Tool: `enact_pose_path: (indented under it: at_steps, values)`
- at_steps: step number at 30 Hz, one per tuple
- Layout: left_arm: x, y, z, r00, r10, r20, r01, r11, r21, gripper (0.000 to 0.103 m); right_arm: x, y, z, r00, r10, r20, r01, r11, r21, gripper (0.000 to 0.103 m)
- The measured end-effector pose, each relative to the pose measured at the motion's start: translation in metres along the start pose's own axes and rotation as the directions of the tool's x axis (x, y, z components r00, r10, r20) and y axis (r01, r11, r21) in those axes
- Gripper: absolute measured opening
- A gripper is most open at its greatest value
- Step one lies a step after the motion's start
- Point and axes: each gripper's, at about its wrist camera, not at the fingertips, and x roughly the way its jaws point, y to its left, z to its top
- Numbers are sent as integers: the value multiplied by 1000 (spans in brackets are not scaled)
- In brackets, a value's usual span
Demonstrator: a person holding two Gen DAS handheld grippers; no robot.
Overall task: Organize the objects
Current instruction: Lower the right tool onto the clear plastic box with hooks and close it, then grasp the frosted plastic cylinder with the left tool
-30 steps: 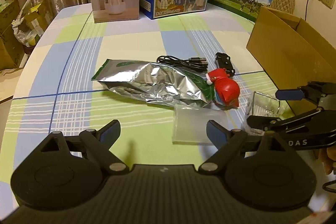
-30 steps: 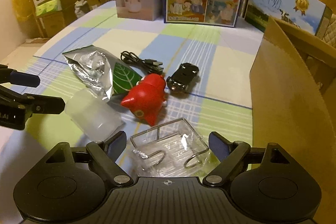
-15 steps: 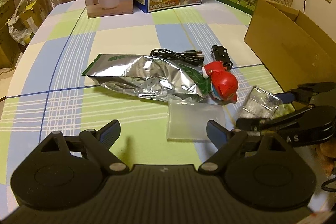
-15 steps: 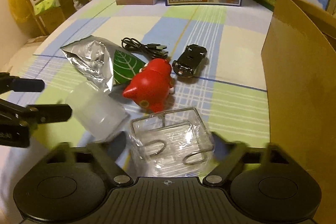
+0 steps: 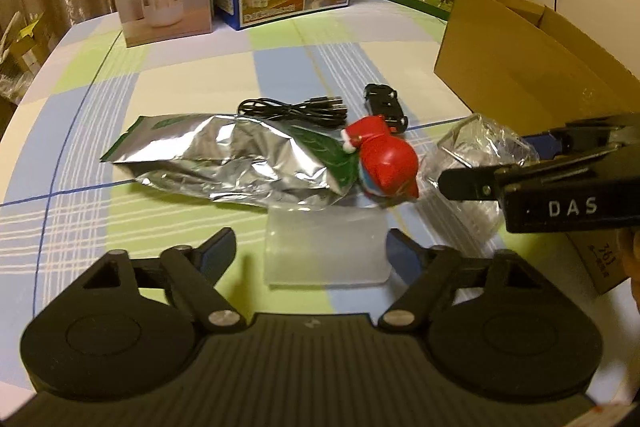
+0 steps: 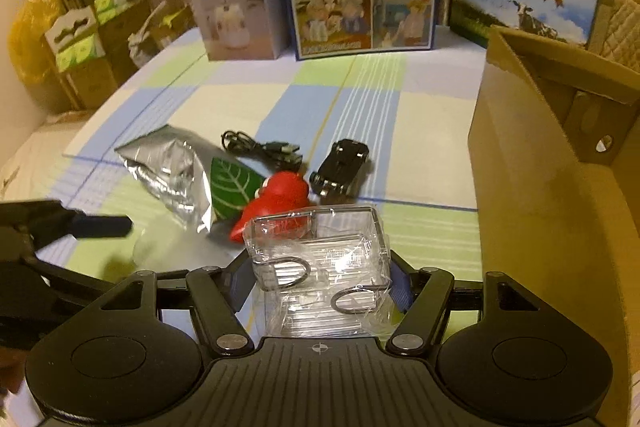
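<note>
Right wrist view: a checked tablecloth (image 6: 360, 99) is seen with an open cardboard box (image 6: 552, 211) at its right edge. A foil bag (image 5: 236, 159) lies mid-table, touched by a red toy (image 5: 388, 163). The clear plastic holder (image 6: 320, 259) is pinched, lifted, by the right gripper (image 6: 320, 279). The left gripper (image 5: 310, 255) is spread around a frosted case (image 5: 326, 251), not touching.

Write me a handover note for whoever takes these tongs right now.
Right tongs: shut on the clear plastic holder, lifted off the table, cardboard box close on the right.
Left tongs: open, low around the frosted plastic case, not gripping.
On the tablecloth: foil bag, red toy, black cable, toy car.
Done: nothing visibly boxed.
Left: probably box the holder, then the rest.
</note>
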Motion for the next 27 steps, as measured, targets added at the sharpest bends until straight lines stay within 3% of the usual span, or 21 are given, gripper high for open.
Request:
enact_pose_path:
  at_steps: [4, 15, 27]
  values:
    - [4, -6, 2, 1000, -11, 12, 11, 1000, 19, 68, -2, 1, 3, 1000, 6, 7, -6, 1000, 3, 64]
    - [15, -15, -2, 999, 34, -30, -31, 996, 80, 68, -9, -1, 7, 1000, 8, 28, -8, 1000, 12, 63]
    - [-21, -22, 20, 998, 54, 28, -55, 998, 27, 68, -48, 9, 24, 991, 12, 137, -10, 1000, -15, 63]
